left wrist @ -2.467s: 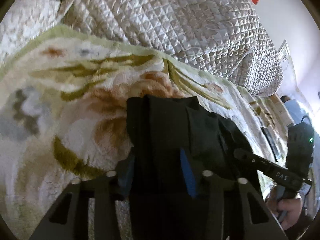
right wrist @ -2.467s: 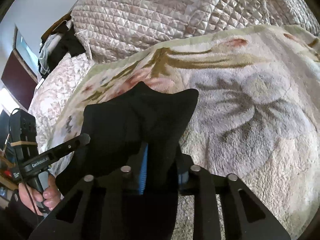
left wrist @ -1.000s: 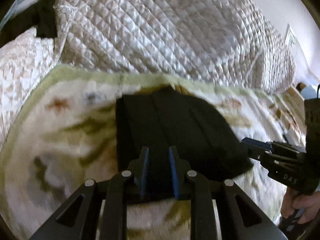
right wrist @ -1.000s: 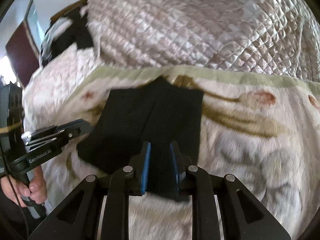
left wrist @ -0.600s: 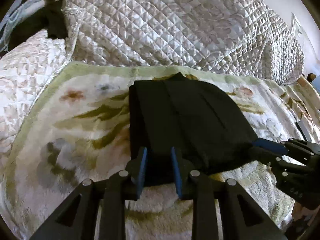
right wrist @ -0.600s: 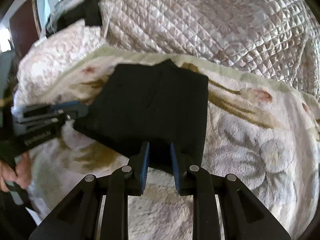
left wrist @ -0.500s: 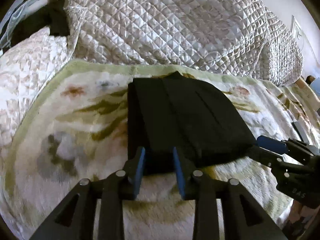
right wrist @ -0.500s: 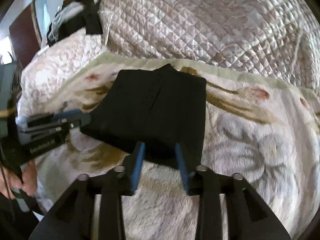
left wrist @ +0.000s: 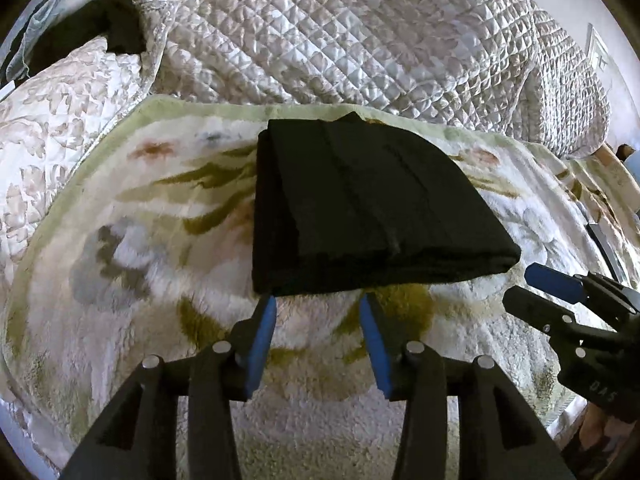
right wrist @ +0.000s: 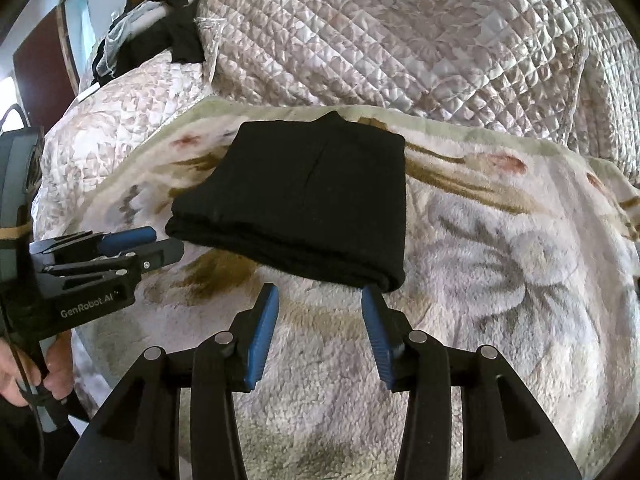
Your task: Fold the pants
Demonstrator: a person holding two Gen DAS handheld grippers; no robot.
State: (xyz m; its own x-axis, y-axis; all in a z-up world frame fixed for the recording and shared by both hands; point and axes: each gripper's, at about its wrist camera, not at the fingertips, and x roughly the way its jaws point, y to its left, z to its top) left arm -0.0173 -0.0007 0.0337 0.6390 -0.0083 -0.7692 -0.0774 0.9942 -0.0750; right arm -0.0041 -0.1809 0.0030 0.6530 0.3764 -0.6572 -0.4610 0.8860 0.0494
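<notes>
A large quilted bedspread [left wrist: 360,36], silvery pink with a diamond-stitched floral pattern, is heaped across the far side of the bed and fills the top of both of my wrist views. In front of it lies a fleecy blanket [left wrist: 120,248], cream with a pale green border and faded olive, orange and grey flowers, spread flat as the surface I am working on. On that blanket, near its far border, sit the black pants [left wrist: 360,208], folded into a compact, roughly rectangular stack of several layers; the folded edge nearest me is thick and rounded. At the far left corner of the bed, a pile of dark clothes [right wrist: 160,36] is bunched against the bedspread. My left gripper [left wrist: 317,334] points down at the blanket just short of the near-left corner of the pants; its jaws are opening, its 2 blue pads [left wrist: 260,340] stand apart, and nothing is between them but bare fleece. My right gripper [right wrist: 320,330] sits just short of the near-right corner of the pants, its jaws likewise parted with only blanket showing in the gap, and neither pad touches the cloth. In the right wrist view, the person's left hand [right wrist: 28,372] grips the handle of the left gripper at the lower left edge of the picture.
</notes>
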